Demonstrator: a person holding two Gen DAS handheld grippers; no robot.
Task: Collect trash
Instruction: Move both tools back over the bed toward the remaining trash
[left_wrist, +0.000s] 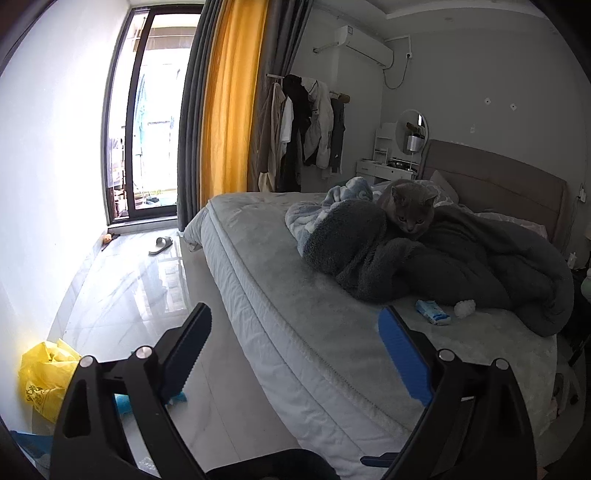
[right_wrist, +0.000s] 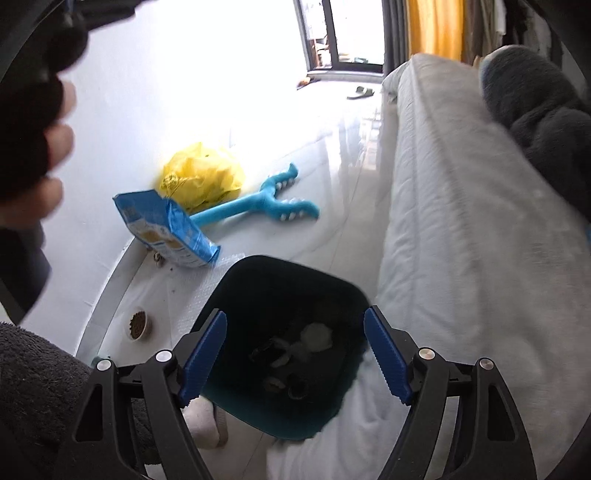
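Both tongs are hanging spread and empty: right tongs (right_wrist: 295, 354) over the bin (right_wrist: 258, 295), left tongs (left_wrist: 295, 347) facing the bed (left_wrist: 295, 295).

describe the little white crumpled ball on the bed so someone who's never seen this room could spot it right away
Start at the bed and find the heap of dark grey blanket where the grey cat sits. Just below the blanket's near edge, on the pale cover, lies the white wad. Beside it is a flat light-blue packet; the wad is the round, crumpled, all-white one.

No legible text – print on the blue bag (right_wrist: 166, 229) and yellow bag (right_wrist: 201, 177) too blurred
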